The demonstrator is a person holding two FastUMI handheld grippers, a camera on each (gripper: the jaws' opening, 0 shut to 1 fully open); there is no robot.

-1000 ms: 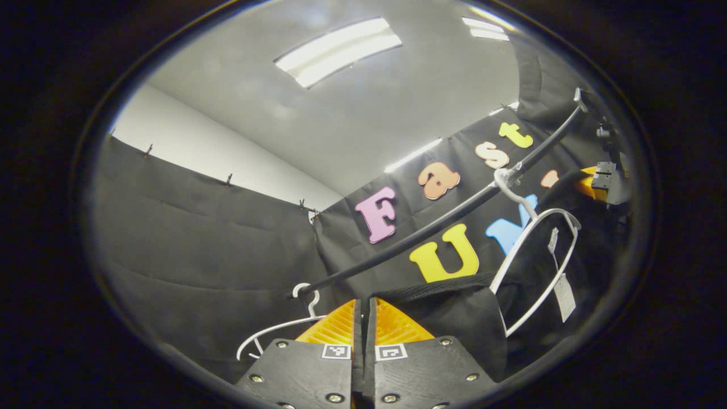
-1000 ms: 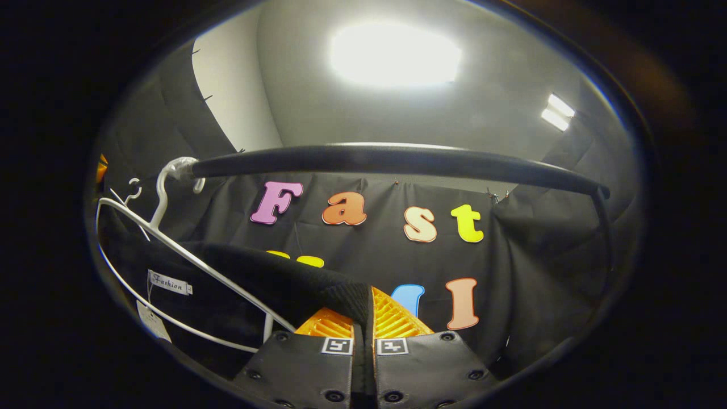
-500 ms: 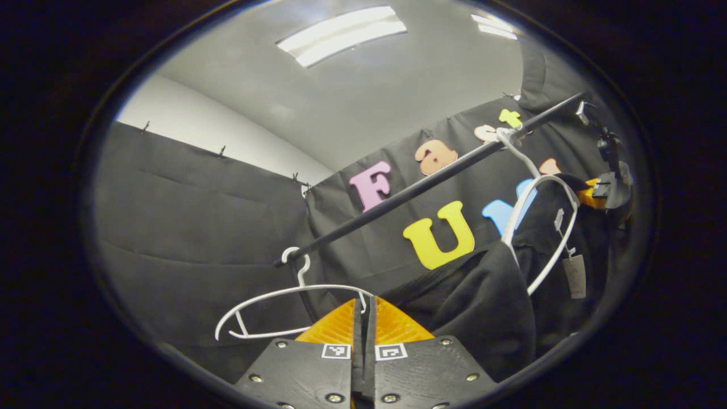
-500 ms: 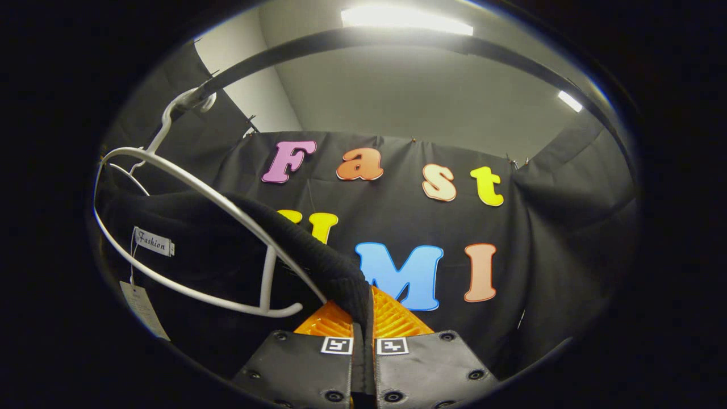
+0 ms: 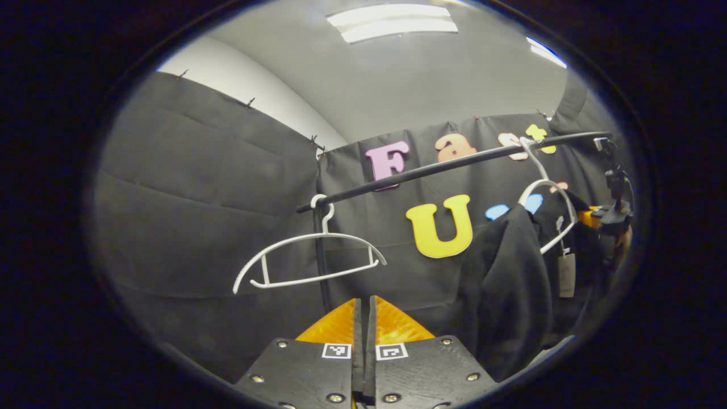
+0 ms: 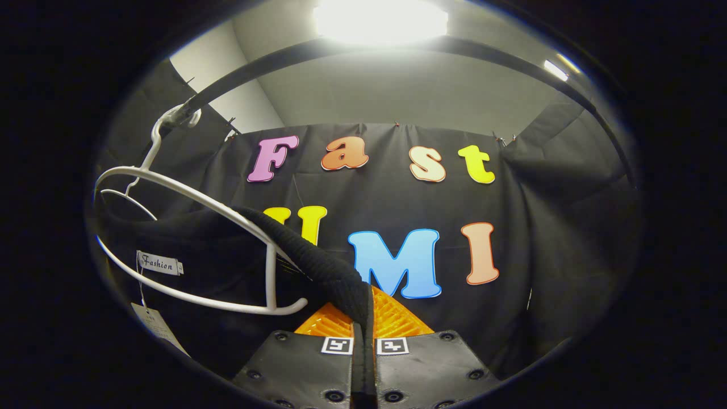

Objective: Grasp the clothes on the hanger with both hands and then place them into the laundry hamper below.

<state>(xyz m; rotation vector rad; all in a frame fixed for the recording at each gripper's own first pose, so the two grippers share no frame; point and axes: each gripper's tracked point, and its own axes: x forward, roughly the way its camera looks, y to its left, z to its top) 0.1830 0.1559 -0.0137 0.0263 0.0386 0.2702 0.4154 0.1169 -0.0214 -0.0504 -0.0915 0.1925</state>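
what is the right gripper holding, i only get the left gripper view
Observer: The right gripper is shut on a ribbed edge of the black garment.
Operator: is it off the hanger yet
Observer: Not that I can tell. In the right gripper view the garment hangs against the white hanger, whose near end is bare beside the fingers.
Operator: where's the rail from there
Observer: The rail arcs overhead in that view, well above the fingers.

Matt ribbed-knit garment (image 6: 318, 267), glossy hanger (image 6: 187, 196)
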